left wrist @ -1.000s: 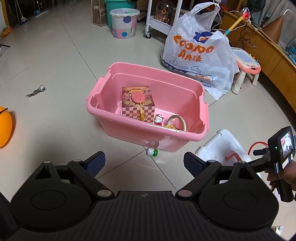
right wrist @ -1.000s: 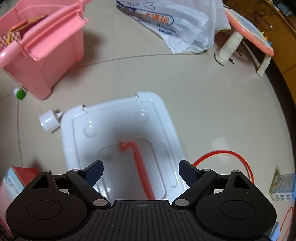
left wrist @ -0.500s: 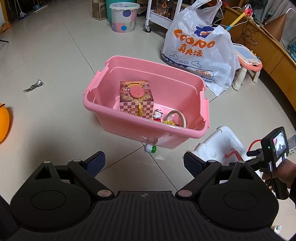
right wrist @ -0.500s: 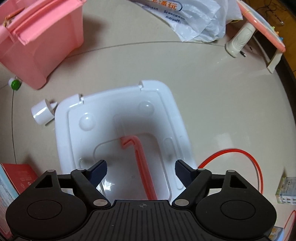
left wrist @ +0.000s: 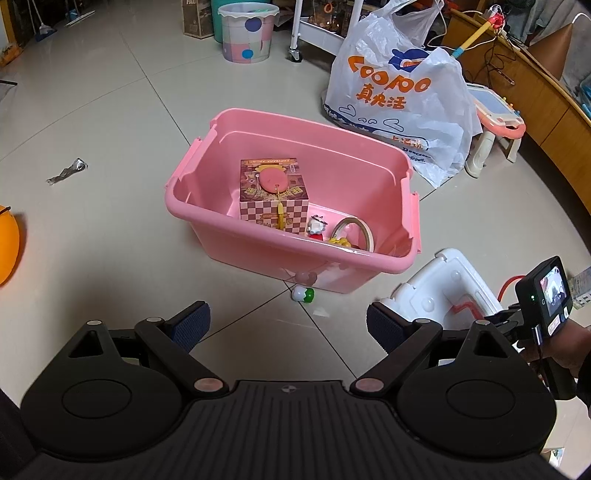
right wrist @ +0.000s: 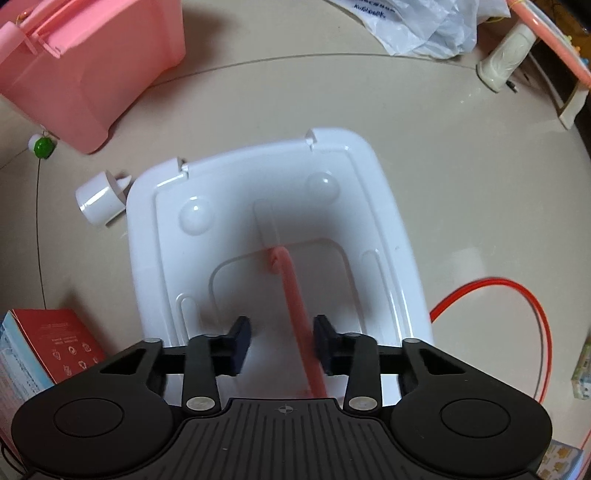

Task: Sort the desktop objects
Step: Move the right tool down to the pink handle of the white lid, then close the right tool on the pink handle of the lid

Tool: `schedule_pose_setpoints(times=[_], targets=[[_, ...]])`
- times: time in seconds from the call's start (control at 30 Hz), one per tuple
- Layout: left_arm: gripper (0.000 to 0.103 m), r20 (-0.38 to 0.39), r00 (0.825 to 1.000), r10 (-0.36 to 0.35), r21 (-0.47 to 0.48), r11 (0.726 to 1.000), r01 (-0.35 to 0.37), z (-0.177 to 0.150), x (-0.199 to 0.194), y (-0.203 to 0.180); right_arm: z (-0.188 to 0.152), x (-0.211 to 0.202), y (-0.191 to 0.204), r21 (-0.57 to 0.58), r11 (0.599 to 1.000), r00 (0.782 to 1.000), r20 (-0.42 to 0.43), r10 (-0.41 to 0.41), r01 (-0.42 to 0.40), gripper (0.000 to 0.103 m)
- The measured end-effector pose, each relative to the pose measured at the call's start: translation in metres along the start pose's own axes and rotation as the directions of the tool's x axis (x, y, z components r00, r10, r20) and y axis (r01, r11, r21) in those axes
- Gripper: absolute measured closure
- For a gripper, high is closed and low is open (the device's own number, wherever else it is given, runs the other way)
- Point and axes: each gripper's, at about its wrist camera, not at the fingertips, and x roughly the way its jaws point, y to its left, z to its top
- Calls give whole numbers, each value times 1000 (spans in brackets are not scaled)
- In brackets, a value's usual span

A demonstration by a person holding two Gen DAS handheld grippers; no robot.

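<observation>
A pink bin (left wrist: 280, 251) stands on the floor holding a checkered box (left wrist: 273, 195), a small figure (left wrist: 316, 229) and a tape ring (left wrist: 354, 230). My left gripper (left wrist: 288, 325) hovers open and empty in front of it, above a white and green ball (left wrist: 303, 294). A white lid (right wrist: 332, 177) lies upside down to the bin's right, with a pink handle (right wrist: 291, 288) across it. My right gripper (right wrist: 281, 341) is low over the lid, jaws half narrowed around the handle. The handle sits against the right pad (right wrist: 323, 345), with a gap at the left pad.
A white cylinder (right wrist: 99, 199) and a red box (right wrist: 62, 332) lie left of the lid, a red cable (right wrist: 517, 291) to its right. Behind the bin are a printed plastic bag (left wrist: 399, 99), a pail (left wrist: 245, 33) and a toy table (left wrist: 498, 110). An orange ball (left wrist: 7, 251) is far left.
My right gripper has dropped closer to the lid and its fingers have narrowed from wide open to either side of the pink handle. The left gripper has drawn back a little from the bin.
</observation>
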Motion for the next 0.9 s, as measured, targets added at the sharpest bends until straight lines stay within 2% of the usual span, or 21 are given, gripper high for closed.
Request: schedule_pose_setpoints(times=[0.07, 0.23, 0.6, 0.9], targets=[[9, 0, 1000, 1, 0, 1000, -1, 0, 0, 0, 0, 1, 1, -4, 1000, 1000, -6, 2, -2, 74], [9, 1, 1000, 3, 0, 1000, -3, -1, 0, 1, 0, 1, 2, -12, 1000, 1000, -7, -20, 20, 92], [9, 2, 1000, 6, -10, 1000, -6, 0, -1, 1, -1, 2, 7, -31, 998, 999, -2, -46, 46, 94], [9, 10, 1000, -9, -18, 1000, 9, 2, -7, 1, -4, -26, 3, -26, 997, 997, 38, -65, 66, 97]])
